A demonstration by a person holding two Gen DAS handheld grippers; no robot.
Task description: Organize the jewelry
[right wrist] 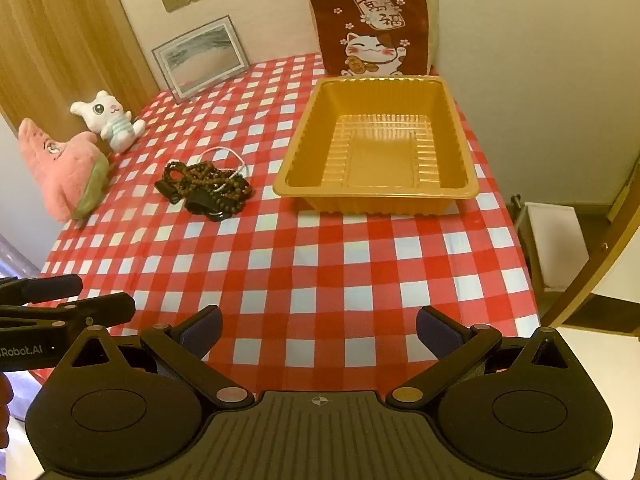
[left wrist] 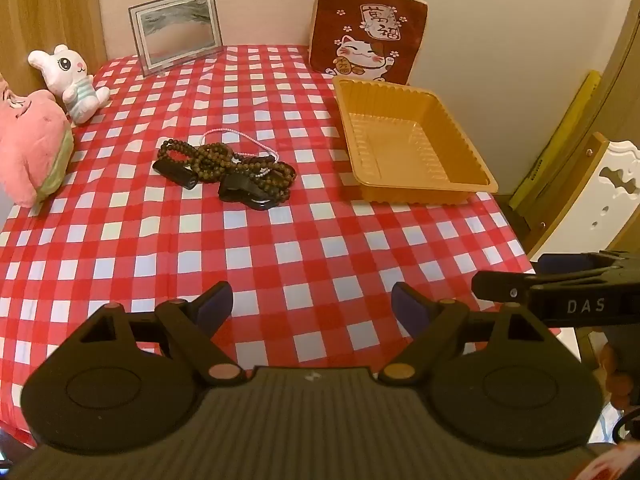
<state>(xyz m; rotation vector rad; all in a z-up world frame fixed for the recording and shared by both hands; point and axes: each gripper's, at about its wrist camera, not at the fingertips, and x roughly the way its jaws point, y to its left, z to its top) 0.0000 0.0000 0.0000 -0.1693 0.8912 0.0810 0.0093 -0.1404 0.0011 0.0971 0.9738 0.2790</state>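
Note:
A pile of jewelry lies on the red checked tablecloth: dark brown bead strands (left wrist: 224, 162) (right wrist: 212, 186), a thin pink-white cord (left wrist: 240, 140), a black clip (left wrist: 246, 196) and a small black piece (left wrist: 174, 173). An empty golden plastic tray (left wrist: 412, 140) (right wrist: 380, 144) stands to its right. My left gripper (left wrist: 312, 306) is open and empty, well short of the pile. My right gripper (right wrist: 318, 332) is open and empty near the table's front edge, in front of the tray.
Against the wall stand a framed picture (left wrist: 178, 30), a lucky-cat cushion (left wrist: 366, 30), a white bunny plush (left wrist: 72, 80) and a pink plush (left wrist: 30, 148). The table's right edge drops off beside a white chair (left wrist: 608, 200).

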